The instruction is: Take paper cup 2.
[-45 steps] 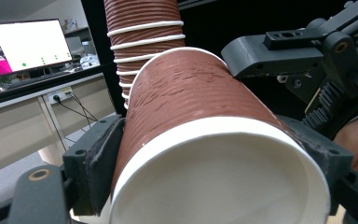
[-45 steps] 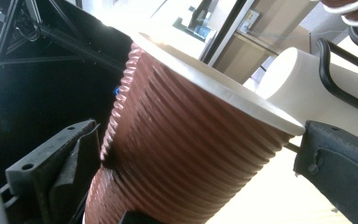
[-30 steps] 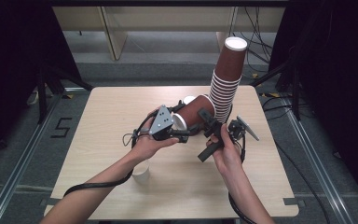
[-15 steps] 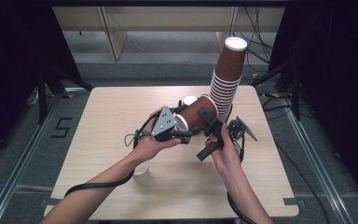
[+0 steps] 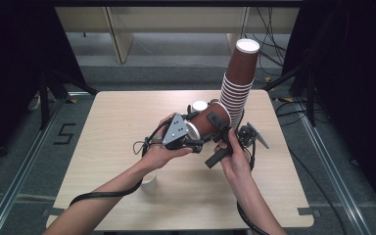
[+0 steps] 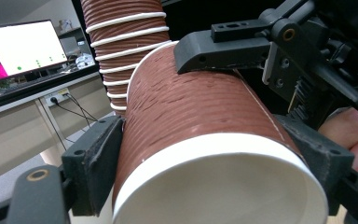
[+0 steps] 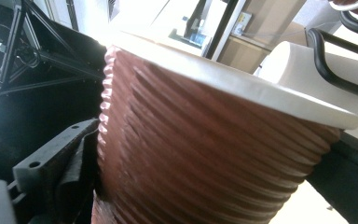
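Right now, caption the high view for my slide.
Both grippers, left and right, clamp one brown cup beside the tall stack.

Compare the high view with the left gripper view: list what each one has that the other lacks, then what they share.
High view alone: the wooden table, a white cup on it beside the left forearm, and the stack's white top.
Left gripper view alone: a lit monitor and the brown cup's white inside.
Shared: the brown ribbed paper cup held by the left gripper, the right gripper across it, and the tall cup stack.

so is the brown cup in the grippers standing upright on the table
No, in the high view the brown cup is off the table, tipped on its side between the left gripper and right gripper.
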`<state>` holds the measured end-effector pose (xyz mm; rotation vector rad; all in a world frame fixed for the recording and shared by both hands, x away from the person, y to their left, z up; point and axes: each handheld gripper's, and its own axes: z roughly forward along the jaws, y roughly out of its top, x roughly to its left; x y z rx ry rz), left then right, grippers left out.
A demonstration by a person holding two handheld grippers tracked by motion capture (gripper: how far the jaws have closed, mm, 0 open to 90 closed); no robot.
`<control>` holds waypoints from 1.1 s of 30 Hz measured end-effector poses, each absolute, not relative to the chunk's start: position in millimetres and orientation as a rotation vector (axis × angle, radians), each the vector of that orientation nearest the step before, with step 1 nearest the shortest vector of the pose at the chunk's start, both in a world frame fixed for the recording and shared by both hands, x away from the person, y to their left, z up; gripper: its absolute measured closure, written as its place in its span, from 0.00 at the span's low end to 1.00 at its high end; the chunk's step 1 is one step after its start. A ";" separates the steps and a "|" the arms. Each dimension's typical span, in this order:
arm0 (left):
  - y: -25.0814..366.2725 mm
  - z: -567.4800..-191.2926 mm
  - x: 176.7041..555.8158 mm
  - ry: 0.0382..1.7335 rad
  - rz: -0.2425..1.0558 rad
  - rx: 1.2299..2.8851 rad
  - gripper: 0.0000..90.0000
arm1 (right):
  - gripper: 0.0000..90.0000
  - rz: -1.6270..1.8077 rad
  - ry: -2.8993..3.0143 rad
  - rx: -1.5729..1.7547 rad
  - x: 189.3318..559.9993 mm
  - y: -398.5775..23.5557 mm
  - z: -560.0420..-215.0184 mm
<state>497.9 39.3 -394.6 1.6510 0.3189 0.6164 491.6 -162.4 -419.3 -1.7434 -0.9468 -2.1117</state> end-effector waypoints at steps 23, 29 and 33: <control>39.1 -396.0 499.0 0.325 0.620 1.699 0.21 | 0.19 -2.170 -1.047 -1.744 490.9 -162.7 -419.5; 38.5 -395.8 499.4 0.320 0.624 1.707 0.21 | 0.20 -2.163 -1.054 -1.750 489.9 -163.4 -417.2; 38.2 -395.9 499.7 0.321 0.627 1.710 0.21 | 0.20 -2.175 -1.074 -1.750 490.2 -163.3 -417.8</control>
